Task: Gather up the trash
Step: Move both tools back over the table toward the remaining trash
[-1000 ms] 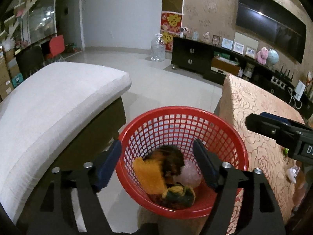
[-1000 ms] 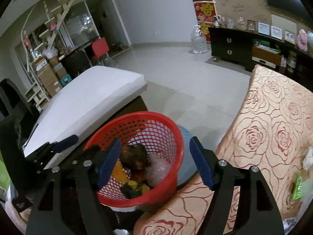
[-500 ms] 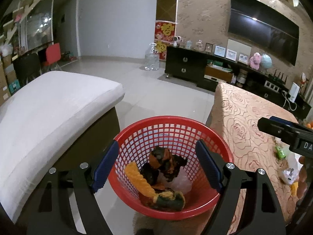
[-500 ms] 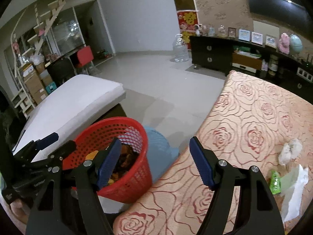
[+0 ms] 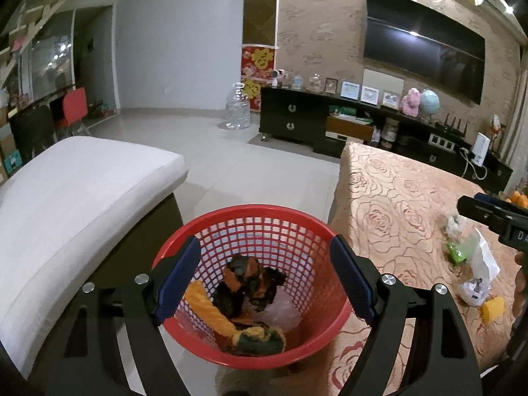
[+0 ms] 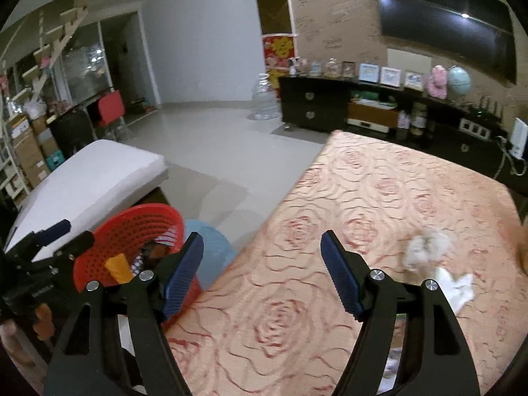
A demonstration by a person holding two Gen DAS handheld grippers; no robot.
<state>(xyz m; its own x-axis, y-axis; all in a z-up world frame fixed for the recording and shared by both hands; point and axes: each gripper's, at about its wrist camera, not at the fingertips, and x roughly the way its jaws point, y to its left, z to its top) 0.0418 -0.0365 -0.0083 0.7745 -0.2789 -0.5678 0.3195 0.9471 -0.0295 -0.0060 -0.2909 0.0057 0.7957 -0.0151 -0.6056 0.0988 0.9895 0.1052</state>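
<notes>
A red mesh basket [image 5: 254, 231] stands by the table's corner, holding orange and dark peels and a clear wrapper. My left gripper [image 5: 265, 250] hovers open just in front of it; its pads frame the rim but press on nothing. On the rose-patterned tablecloth [image 6: 330, 204] lie a crumpled white tissue [image 6: 425, 247] and a flat white paper [image 6: 457, 285]. The left wrist view also shows a green wrapper [image 5: 455, 252], a clear bag [image 5: 480, 257] and an orange scrap [image 5: 491, 308]. My right gripper [image 6: 260, 247] is open and empty over the cloth, left of the tissue.
A white cushioned seat [image 5: 82, 191] lies left of the basket, and a light blue stool [image 6: 211, 247] sits beside it. Bare tiled floor [image 5: 231, 151] stretches to a dark TV cabinet [image 5: 297, 122] and a large water bottle [image 5: 237, 112].
My right gripper has swung right, from above the basket to over the tablecloth, bringing the tissue into view. The left gripper drew back a little, so the basket now looks smaller and centred.
</notes>
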